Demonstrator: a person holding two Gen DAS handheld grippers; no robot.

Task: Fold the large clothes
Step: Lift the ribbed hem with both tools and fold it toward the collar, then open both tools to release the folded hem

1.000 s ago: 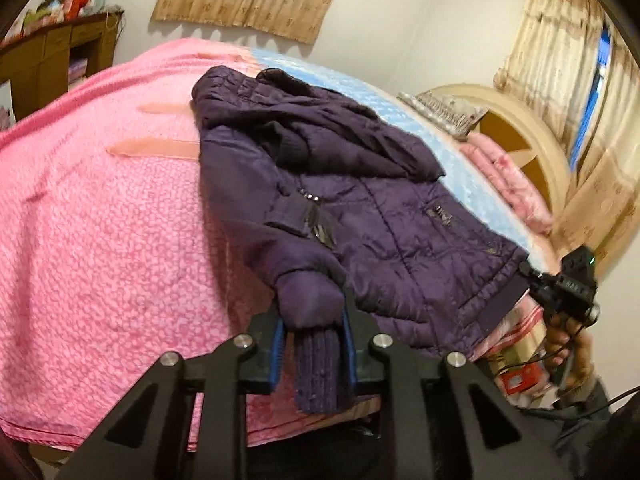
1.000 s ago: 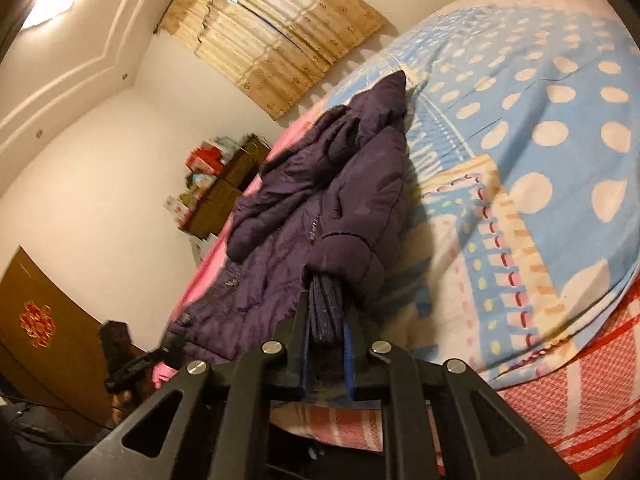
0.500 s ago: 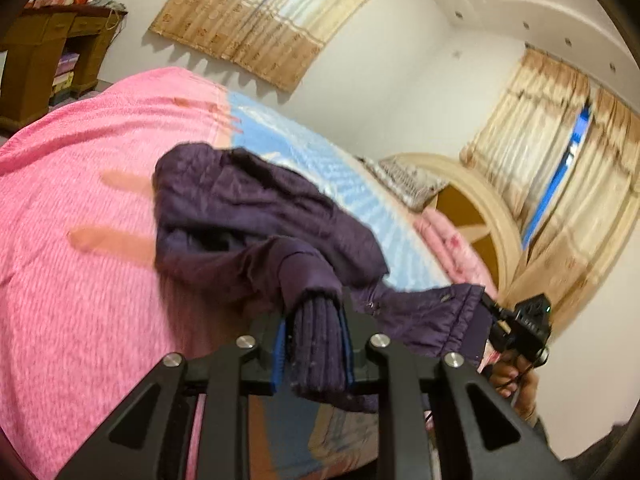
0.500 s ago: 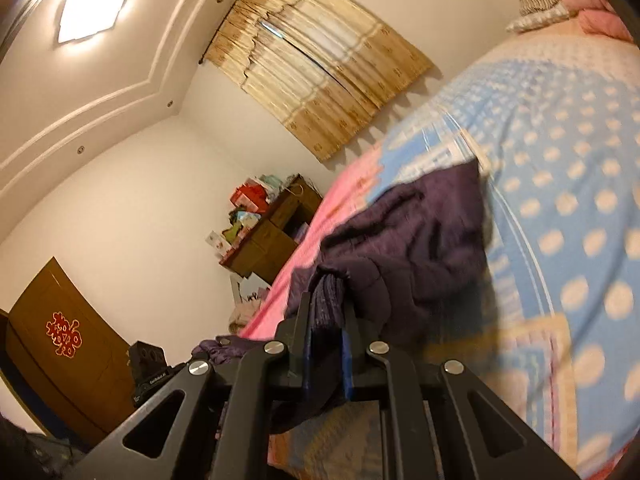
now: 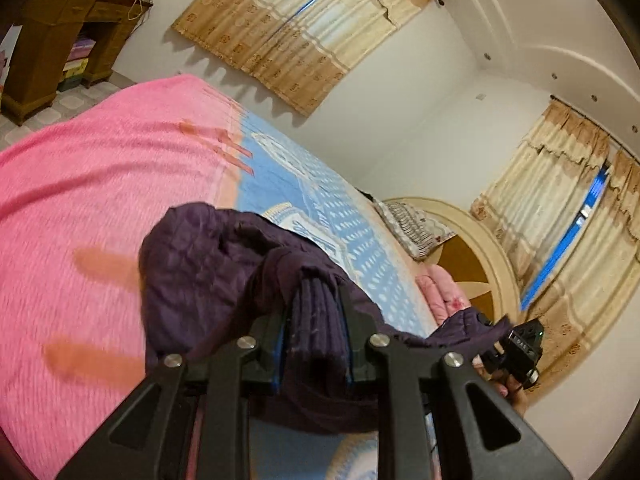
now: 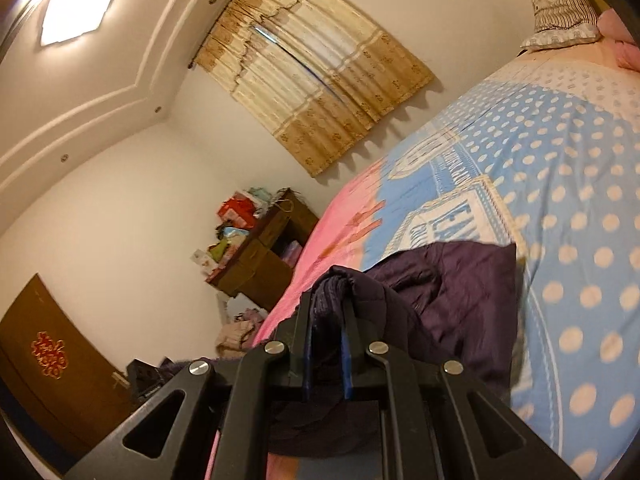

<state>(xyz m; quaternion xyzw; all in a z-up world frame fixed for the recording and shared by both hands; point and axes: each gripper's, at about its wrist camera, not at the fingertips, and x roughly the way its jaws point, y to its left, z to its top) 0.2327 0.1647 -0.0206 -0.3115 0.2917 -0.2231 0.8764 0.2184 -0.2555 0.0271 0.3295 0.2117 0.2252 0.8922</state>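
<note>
A dark purple padded jacket (image 5: 200,264) hangs bunched above the bed (image 5: 80,208), held up by both grippers. My left gripper (image 5: 316,300) is shut on a ribbed knit cuff of the jacket. My right gripper (image 6: 330,300) is shut on the other ribbed cuff, with the jacket body (image 6: 460,292) trailing onto the blue dotted cover (image 6: 560,200). The right gripper also shows in the left wrist view (image 5: 520,350), gripping purple fabric at the right. The jacket's lower part is hidden below the grippers.
The bed has a pink cover on one half and a blue dotted cover on the other. A wooden headboard (image 5: 468,256) and pillows (image 5: 412,228) lie at the far end. A wooden cabinet (image 6: 264,264) with boxes stands beside the bed. Curtains (image 5: 304,32) hang behind.
Both grippers have lifted the jacket by its cuffs off the bed; it went from lying spread flat to hanging bunched. Both cameras have tilted upward.
</note>
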